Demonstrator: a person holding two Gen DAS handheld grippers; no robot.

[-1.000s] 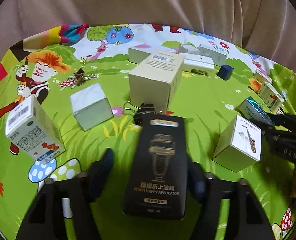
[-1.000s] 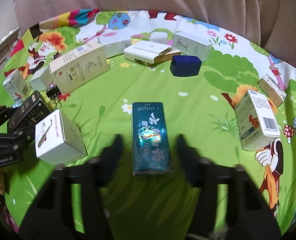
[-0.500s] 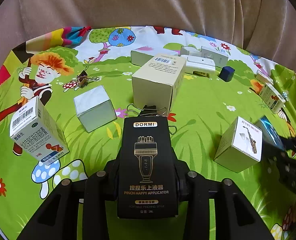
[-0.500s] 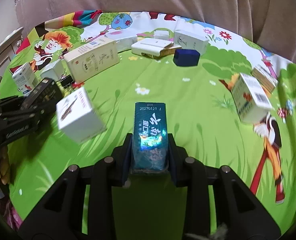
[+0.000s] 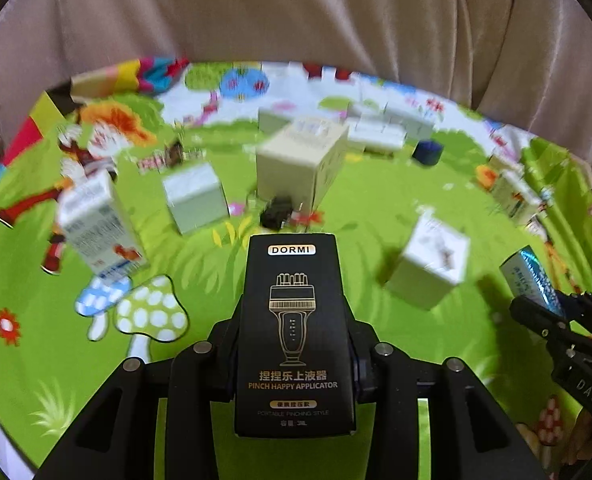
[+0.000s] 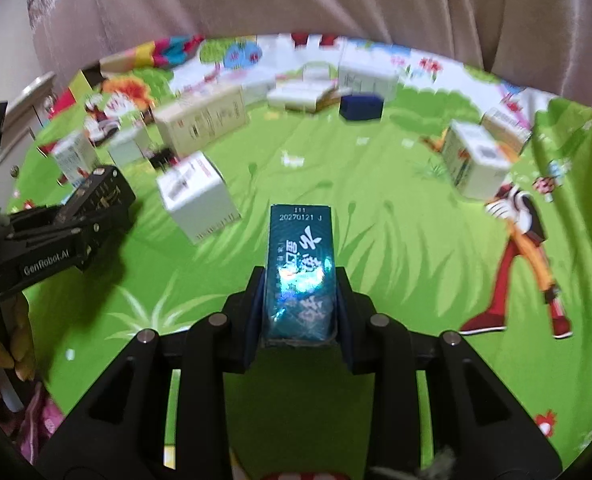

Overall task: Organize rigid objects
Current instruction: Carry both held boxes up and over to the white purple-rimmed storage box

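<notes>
Clamped lengthwise between the left gripper [image 5: 294, 344] jaws: black DORMI box [image 5: 294, 328], raised off the green play mat [image 5: 376, 208]. Right gripper [image 6: 299, 304] jaws pinch teal box [image 6: 300, 276] likewise, presumably for regrouping.

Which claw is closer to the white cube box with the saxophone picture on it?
Left, narrowly. The white box sits just ahead of the left claw; the right claw is farther off to its other side.

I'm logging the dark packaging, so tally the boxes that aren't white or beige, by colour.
black cardboard box: 1
shiny teal box: 1
small dark blue box: 1
Total: 3
</notes>
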